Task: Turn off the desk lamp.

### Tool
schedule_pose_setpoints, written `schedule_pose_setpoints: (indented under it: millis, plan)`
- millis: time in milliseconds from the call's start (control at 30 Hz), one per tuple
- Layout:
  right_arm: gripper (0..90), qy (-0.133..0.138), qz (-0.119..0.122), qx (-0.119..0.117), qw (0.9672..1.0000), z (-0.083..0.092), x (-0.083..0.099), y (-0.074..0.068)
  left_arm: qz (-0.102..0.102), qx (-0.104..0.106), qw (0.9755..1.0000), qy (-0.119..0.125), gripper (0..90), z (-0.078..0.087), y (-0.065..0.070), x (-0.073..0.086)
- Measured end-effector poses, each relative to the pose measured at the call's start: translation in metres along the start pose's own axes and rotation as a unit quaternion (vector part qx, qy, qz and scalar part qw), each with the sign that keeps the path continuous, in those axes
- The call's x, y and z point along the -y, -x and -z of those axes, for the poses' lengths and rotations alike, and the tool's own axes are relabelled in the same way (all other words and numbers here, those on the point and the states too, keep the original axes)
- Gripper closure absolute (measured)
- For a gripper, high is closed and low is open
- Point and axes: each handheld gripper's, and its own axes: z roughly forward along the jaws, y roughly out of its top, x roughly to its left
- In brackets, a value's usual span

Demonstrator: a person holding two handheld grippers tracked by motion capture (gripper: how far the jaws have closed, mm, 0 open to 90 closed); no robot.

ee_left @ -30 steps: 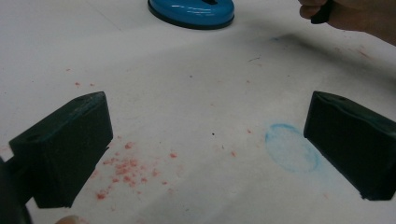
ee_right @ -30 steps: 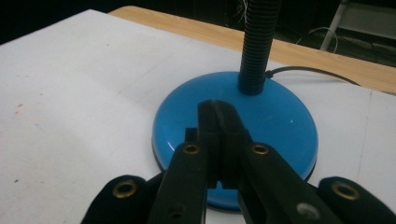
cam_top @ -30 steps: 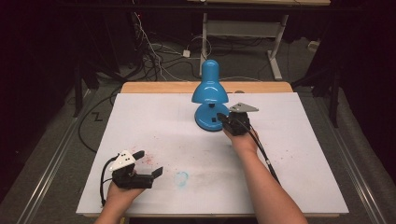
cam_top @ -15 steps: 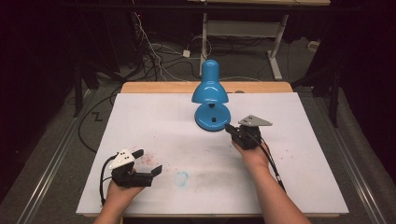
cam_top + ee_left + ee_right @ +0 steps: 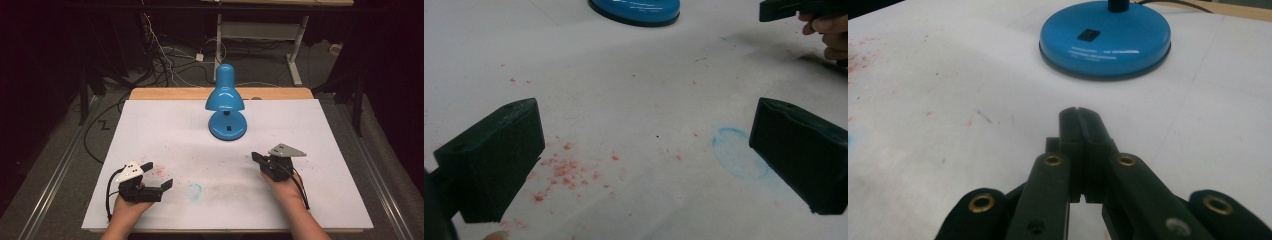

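A blue desk lamp point(image 5: 226, 105) stands at the back middle of the white table, shade tipped down over its round base point(image 5: 1105, 37). My right gripper point(image 5: 256, 157) rests low at the front right, well short of the lamp, its jaws pressed together with nothing between them point(image 5: 1080, 111). My left gripper point(image 5: 157, 175) sits at the front left, open wide, only bare table between its fingers point(image 5: 491, 155). The lamp base's edge point(image 5: 636, 9) shows at the top of the left gripper view.
The white table cover point(image 5: 165, 130) carries red specks point(image 5: 564, 170) and a faint blue ring point(image 5: 739, 157) near the front. A wooden edge point(image 5: 170, 94) runs along the back. Cables point(image 5: 165, 55) and a desk frame point(image 5: 260, 35) lie on the floor beyond.
My right gripper has drawn back from the lamp base toward the front right of the table. The left gripper has stayed in place, open.
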Motion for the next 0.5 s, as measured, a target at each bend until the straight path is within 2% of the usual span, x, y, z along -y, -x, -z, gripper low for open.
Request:
schedule_pose_setpoints:
  millis: [67,100,133,200,267,300,333,433,500]
  plan:
    - [90.0,-0.001,0.002,-0.001,1.0,0.016,0.009,0.0,0.002,-0.001,1.0,0.0,0.6,0.001,-0.001,0.001]
    - [90.0,-0.001,0.002,-0.001,1.0,0.016,0.009,0.0,0.002,-0.001,1.0,0.0,0.5,0.001,-0.001,0.001]
    - [90.0,0.001,-0.003,-0.001,1.0,0.029,0.016,-0.001,0.001,-0.002,1.0,0.0,0.5,0.001,-0.001,0.002]
    - [90.0,0.001,-0.004,-0.002,1.0,0.035,0.02,-0.001,0.003,-0.003,1.0,0.0,0.6,0.002,-0.002,0.003]
    - [90.0,0.008,-0.002,0.0,1.0,0.055,0.032,-0.001,0.003,-0.003,1.0,0.002,0.5,0.003,-0.001,0.003]
    - [90.0,0.008,-0.002,0.0,1.0,0.055,0.032,-0.001,0.003,-0.003,1.0,0.002,0.5,0.003,-0.001,0.004]
    - [90.0,0.016,-0.011,0.004,0.9998,0.065,0.039,0.0,0.001,-0.003,1.0,0.001,0.5,0.003,-0.001,0.004]
    - [90.0,0.024,-0.018,-0.001,0.9996,0.071,0.042,0.001,0.0,-0.004,1.0,-0.001,0.5,0.001,0.0,0.003]
    - [90.0,0.025,-0.01,0.002,0.9996,0.073,0.041,0.001,0.0,-0.005,1.0,-0.002,0.6,0.001,0.0,0.003]
